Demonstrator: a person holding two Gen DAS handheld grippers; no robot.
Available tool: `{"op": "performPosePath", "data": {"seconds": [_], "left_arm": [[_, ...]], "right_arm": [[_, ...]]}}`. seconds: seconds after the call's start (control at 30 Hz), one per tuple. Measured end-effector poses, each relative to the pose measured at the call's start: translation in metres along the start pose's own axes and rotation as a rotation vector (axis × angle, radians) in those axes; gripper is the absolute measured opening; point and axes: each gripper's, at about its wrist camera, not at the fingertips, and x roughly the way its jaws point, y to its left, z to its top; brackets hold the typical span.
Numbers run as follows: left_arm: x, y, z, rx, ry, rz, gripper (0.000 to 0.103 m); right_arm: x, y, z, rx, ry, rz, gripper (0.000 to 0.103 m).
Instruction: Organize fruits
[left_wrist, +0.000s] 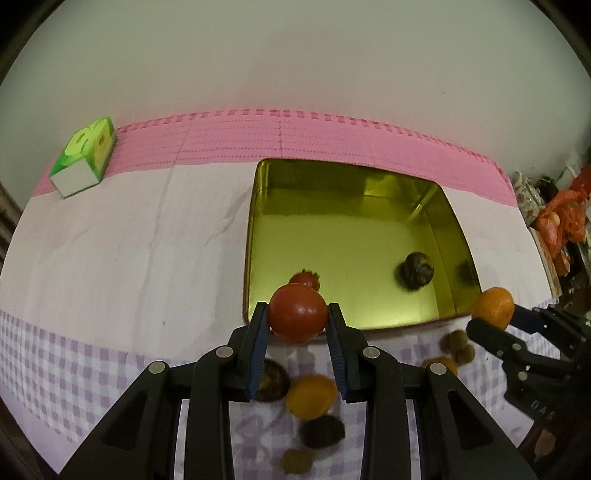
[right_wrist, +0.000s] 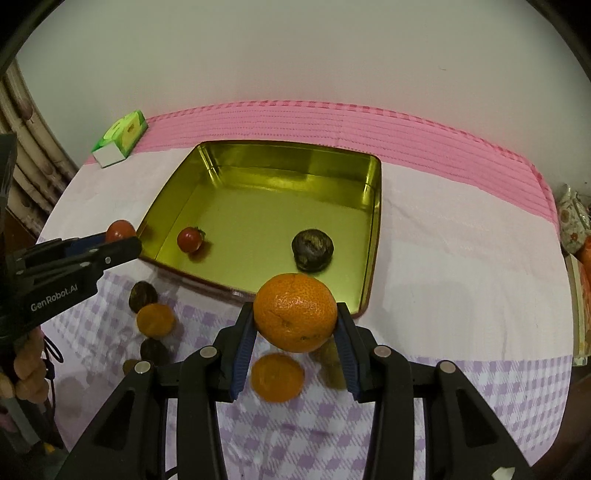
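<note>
Left tongs (left_wrist: 297, 318) clamping a red tomato (left_wrist: 297, 317), hovering at near left edge of gold tin (left_wrist: 255, 236). Right tongs (right_wrist: 295, 321) clamping a tangerine (right_wrist: 295, 312), hovering above near right corner of same tin. Sitting inside tin: small tomato (right_wrist: 190, 239) near left, dark wrinkled fruit (right_wrist: 312, 249) near right. Lying loose on counter (right_wrist: 461, 258) near tin: more tangerines (right_wrist: 155, 319), dark fruits (right_wrist: 142, 296), a brownish fruit (right_wrist: 330, 363) partly hidden behind right tongs. Green box (left_wrist: 85, 157) resting far left on pink cloth strip (left_wrist: 332, 140).
</note>
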Motion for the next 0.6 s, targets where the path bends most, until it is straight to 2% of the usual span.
{"op": "performPosePath", "data": {"seconds": [0.2, 0.6], "left_arm": [[0.015, -0.008, 0.016, 0.004, 0.009, -0.006, 0.032], [0.043, -0.014, 0.014, 0.015, 0.062, 0.02, 0.032]], "right_arm": [[0.013, -0.005, 0.014, 0.021, 0.005, 0.01, 0.039], [0.042, -0.002, 0.023, 0.004, 0.057, -0.002, 0.039]]}}
